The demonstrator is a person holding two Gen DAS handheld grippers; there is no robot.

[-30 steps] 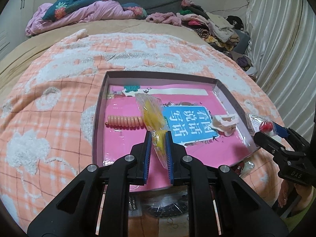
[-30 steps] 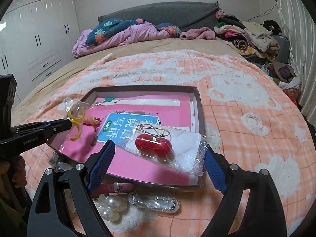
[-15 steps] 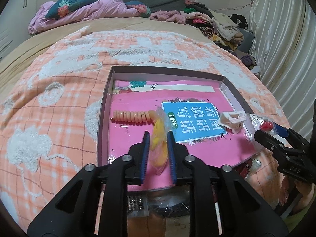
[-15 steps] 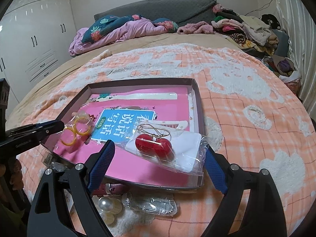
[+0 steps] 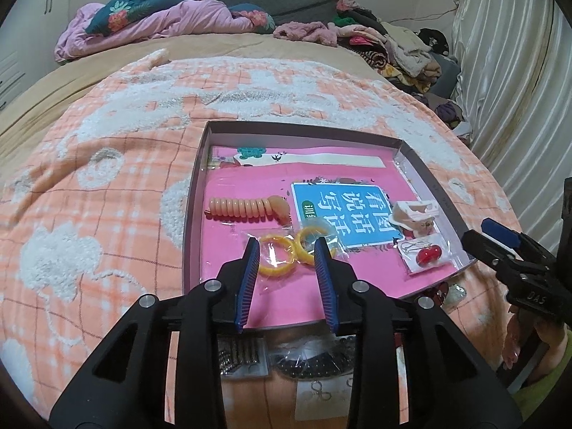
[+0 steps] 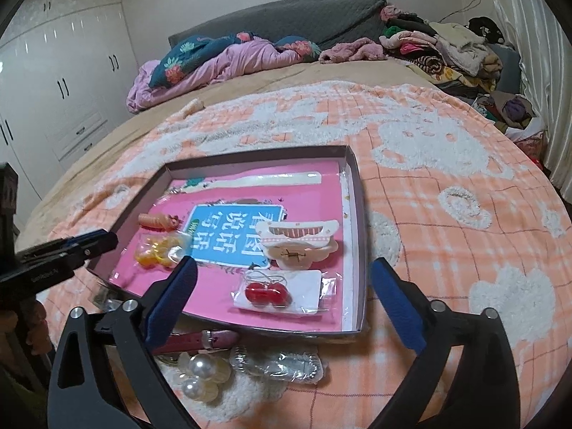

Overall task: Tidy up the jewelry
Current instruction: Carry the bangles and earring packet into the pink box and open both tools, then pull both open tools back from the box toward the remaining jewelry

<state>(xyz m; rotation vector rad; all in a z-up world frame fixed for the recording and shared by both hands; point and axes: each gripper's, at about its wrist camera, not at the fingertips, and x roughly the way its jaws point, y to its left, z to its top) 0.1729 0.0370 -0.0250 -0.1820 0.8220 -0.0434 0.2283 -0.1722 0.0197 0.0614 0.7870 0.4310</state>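
Observation:
A shallow box (image 5: 205, 150) with a pink floor lies on the bed; it also shows in the right wrist view (image 6: 359, 214). A clear bag of yellow hoops (image 5: 286, 246) lies flat in the box, just beyond my open left gripper (image 5: 287, 250). A bag of red cherry earrings (image 6: 271, 291) lies in the box near its front right corner, ahead of my open, empty right gripper (image 6: 282, 268). A coiled orange hair tie (image 5: 246, 209) and a cream hair claw (image 6: 298, 245) also lie in the box.
In front of the box on the orange blanket lie a pink strap (image 6: 200, 339), pearl pieces (image 6: 198, 375), a clear bag (image 6: 282, 363) and bags of dark beads (image 5: 314, 357). Piled clothes (image 6: 454, 50) and curtains stand to the right.
Both grippers opened. The yellow hoop bag left my left gripper and the cherry earring bag left my right gripper; both now lie on the box floor.

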